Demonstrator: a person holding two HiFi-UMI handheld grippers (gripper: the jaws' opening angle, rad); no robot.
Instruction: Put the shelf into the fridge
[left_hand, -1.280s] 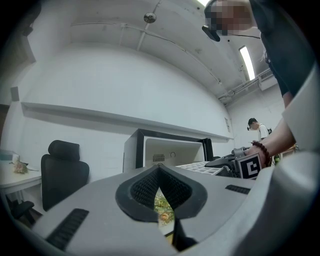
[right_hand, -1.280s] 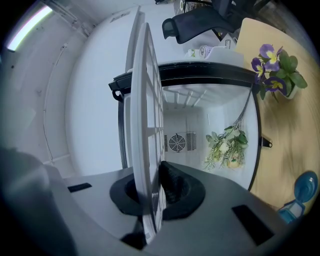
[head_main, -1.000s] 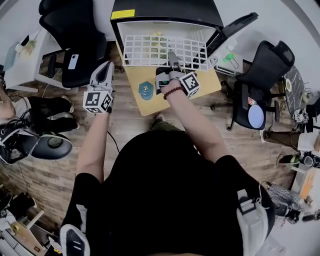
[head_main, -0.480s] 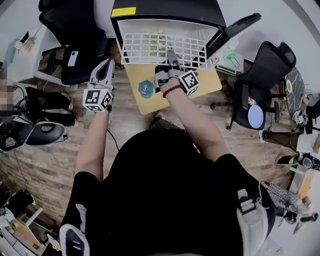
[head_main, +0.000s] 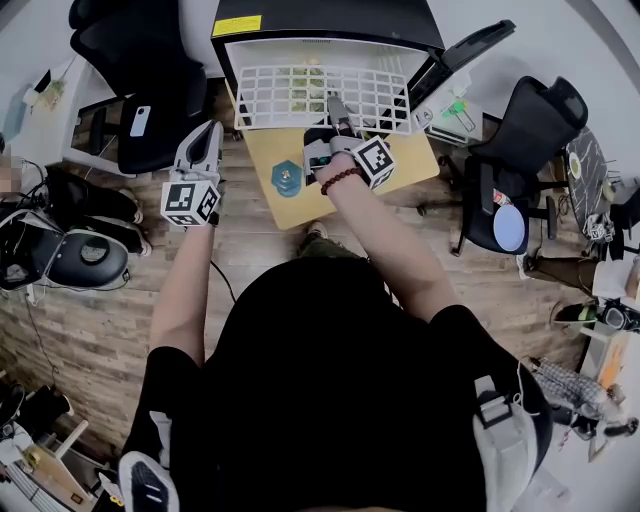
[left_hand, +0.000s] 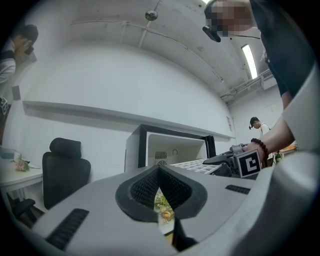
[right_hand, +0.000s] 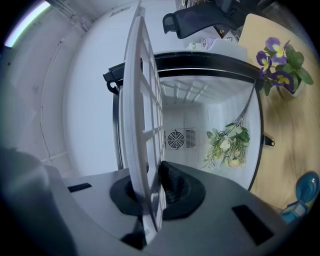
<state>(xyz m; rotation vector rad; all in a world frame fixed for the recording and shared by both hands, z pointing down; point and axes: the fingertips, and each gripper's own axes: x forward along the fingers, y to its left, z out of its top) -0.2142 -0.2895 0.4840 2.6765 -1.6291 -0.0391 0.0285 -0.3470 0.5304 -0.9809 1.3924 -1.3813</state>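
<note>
Right tool (head_main: 336, 106) holds white shelf (head_main: 285, 95) at open fridge (head_main: 330, 18); left tool (head_main: 209, 132) apart.

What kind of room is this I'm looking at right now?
Probably an office or lab workspace rather than a kitchen. Black swivel office chairs stand on both sides. The mini fridge sits behind a small wooden table. Bags and gear lie scattered over the wood floor.

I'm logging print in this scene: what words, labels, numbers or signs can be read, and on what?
No text is readable.
Yellow label on the fridge top: too small to read.
Square markers on the left gripper and right gripper: patterns only, no words.
</note>
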